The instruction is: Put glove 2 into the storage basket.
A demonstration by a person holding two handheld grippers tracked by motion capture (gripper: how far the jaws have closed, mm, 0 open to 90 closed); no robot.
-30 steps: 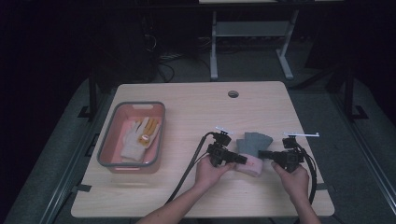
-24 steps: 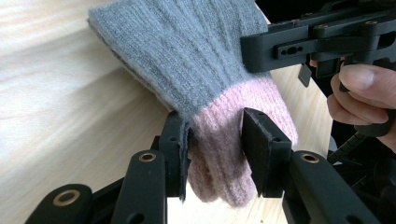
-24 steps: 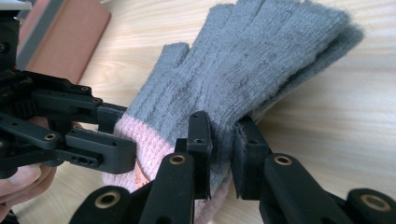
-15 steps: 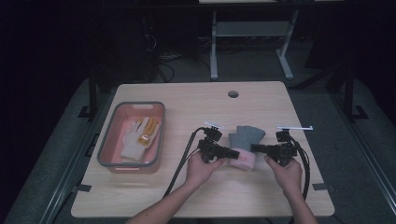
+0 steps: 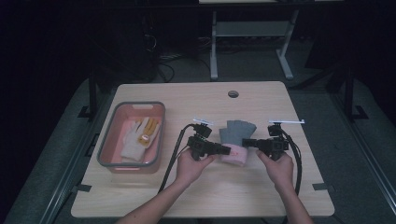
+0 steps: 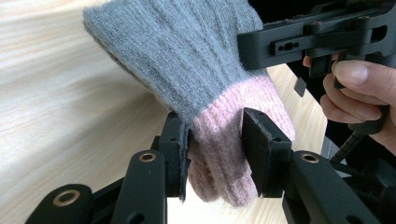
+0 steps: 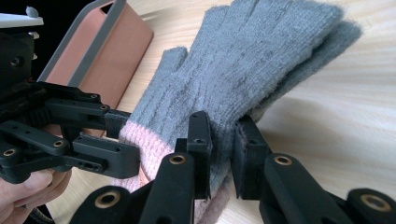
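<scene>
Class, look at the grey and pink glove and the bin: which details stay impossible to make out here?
- Grey glove: cuff end in the left gripper view, hidden by the left tool.
- Grey glove fingertips: right gripper view, cut off by the top edge.
- Gloves in the bin: high view, too small to count.

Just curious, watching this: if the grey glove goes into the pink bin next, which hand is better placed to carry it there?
Probably the left. The left gripper already clamps the grey glove's pink cuff and sits nearer the pink bin; the right gripper grips the far side.
</scene>
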